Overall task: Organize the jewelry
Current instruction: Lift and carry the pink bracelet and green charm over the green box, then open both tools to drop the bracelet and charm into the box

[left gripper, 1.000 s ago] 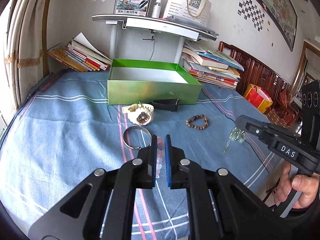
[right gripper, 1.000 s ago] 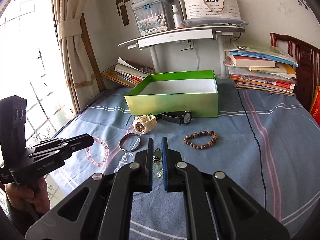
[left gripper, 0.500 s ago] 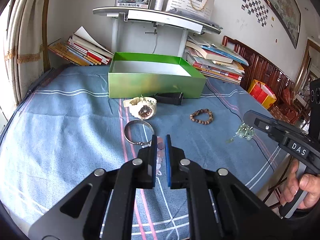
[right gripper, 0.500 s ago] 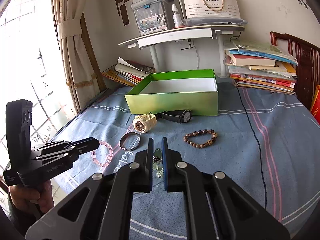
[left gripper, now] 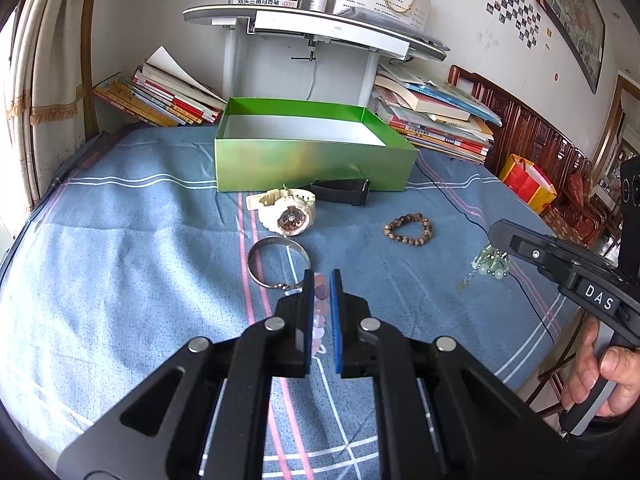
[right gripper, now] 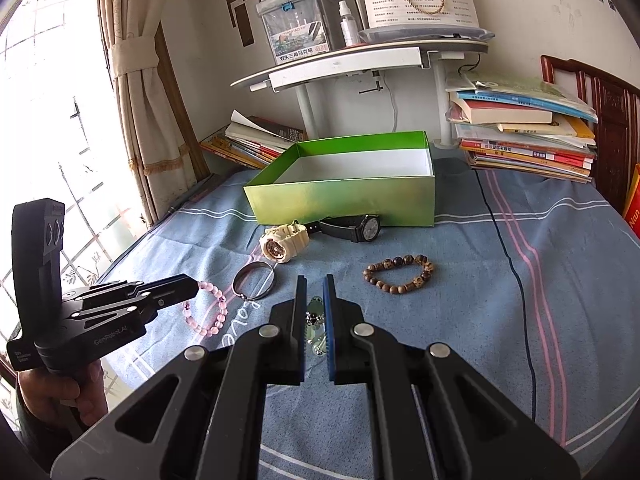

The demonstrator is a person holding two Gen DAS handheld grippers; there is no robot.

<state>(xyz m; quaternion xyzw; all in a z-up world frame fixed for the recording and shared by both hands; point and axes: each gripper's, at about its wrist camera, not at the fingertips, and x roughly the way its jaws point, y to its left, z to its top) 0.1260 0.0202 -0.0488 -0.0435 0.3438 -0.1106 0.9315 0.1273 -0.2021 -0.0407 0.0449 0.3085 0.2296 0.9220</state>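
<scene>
On the blue striped bedspread [right gripper: 460, 340], going left to right in the right wrist view: the left gripper [right gripper: 192, 286] has its jaws closed on a pink bead bracelet [right gripper: 208, 314]. Just right of it lies a silver bangle [right gripper: 255, 282], with a cream watch [right gripper: 282, 242] and a black watch [right gripper: 354, 229] beyond it, against the near wall of the open green box [right gripper: 340, 200]. The right gripper [right gripper: 315, 300] is clamped shut on a pale green bead piece [right gripper: 314, 330]. A brown bead bracelet [right gripper: 398, 274] lies further right.
</scene>
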